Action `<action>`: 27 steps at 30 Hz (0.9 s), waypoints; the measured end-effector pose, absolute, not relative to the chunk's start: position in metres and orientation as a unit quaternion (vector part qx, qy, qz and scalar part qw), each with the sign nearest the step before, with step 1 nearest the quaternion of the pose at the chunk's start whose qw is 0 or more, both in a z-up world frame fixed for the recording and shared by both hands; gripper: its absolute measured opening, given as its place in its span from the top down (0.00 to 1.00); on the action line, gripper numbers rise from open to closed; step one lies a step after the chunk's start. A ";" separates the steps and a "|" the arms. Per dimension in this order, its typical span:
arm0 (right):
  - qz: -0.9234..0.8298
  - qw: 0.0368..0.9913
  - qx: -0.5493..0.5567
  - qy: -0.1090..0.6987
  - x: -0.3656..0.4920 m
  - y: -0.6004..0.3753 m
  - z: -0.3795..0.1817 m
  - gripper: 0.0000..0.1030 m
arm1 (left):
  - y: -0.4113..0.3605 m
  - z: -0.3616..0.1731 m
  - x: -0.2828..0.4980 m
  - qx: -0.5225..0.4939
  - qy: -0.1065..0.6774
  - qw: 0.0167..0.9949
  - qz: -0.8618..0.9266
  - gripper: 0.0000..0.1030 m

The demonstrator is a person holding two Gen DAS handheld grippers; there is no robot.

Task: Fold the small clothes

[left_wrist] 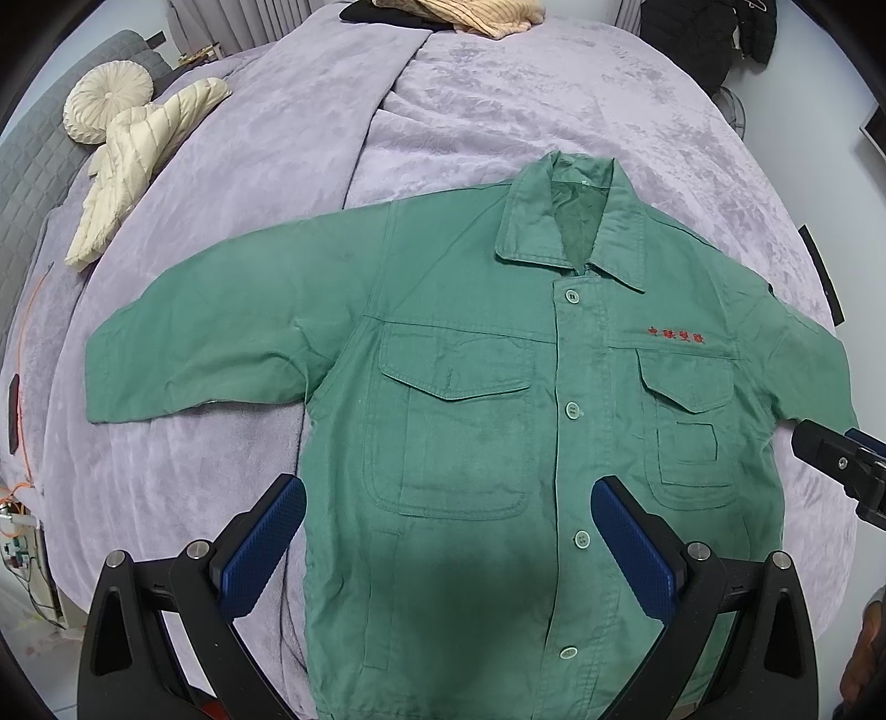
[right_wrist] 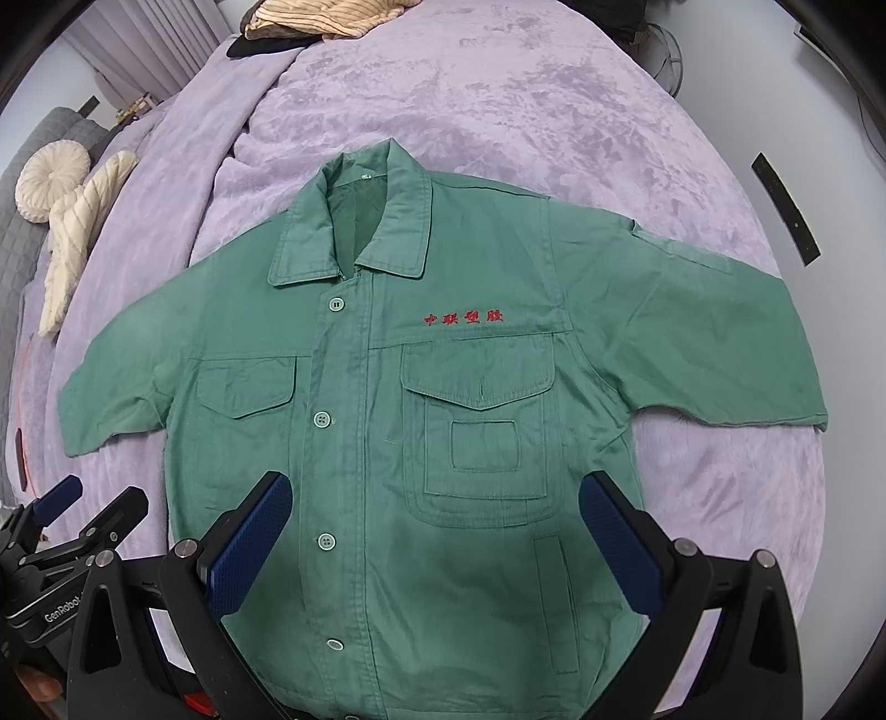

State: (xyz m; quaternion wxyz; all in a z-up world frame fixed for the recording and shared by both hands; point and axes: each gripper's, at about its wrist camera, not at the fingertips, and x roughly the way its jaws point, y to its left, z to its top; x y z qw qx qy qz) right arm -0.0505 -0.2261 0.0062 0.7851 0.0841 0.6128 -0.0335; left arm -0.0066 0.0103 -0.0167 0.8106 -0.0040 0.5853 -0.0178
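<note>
While you hold both tools above the lower half of the green jacket (left_wrist: 470, 399), neither one grips anything. Your left gripper (left_wrist: 448, 545) has its blue pads (left_wrist: 266, 545) spread wide, with the jacket's front lying between and below them, untouched. Your right gripper (right_wrist: 434, 534) stands just as wide, its blue pads (right_wrist: 252, 540) apart over the chest pocket side, and it too holds nothing.

The jacket lies face up and buttoned on the lilac blanket (left_wrist: 498, 99), collar (right_wrist: 354, 221) pointing away from you, both sleeves stretched out to the sides. Red embroidered characters (right_wrist: 465, 318) sit above the pocket under your right gripper. Pale green buttons (right_wrist: 326, 540) run down the placket between your two tools.

In the left wrist view, the tip of your right gripper shows at the right edge, beside the sleeve. In the right wrist view, your left gripper shows at the lower left, off the jacket's edge.

A round cream cushion (left_wrist: 108, 102) and a quilted cream garment (left_wrist: 144, 160) lie well apart from the jacket, at the far left. A striped beige cloth (right_wrist: 326, 16) rests at the blanket's far end.
</note>
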 end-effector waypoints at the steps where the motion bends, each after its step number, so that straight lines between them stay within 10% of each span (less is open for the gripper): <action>1: -0.034 0.785 0.084 0.613 -0.050 -0.226 0.005 0.00 | 0.010 -0.017 -0.005 -0.019 0.577 0.816 -0.028 0.00; 27: -0.039 0.781 0.066 0.620 -0.040 -0.206 -0.002 0.00 | 0.029 -0.027 0.005 -0.025 0.579 0.815 -0.024 0.00</action>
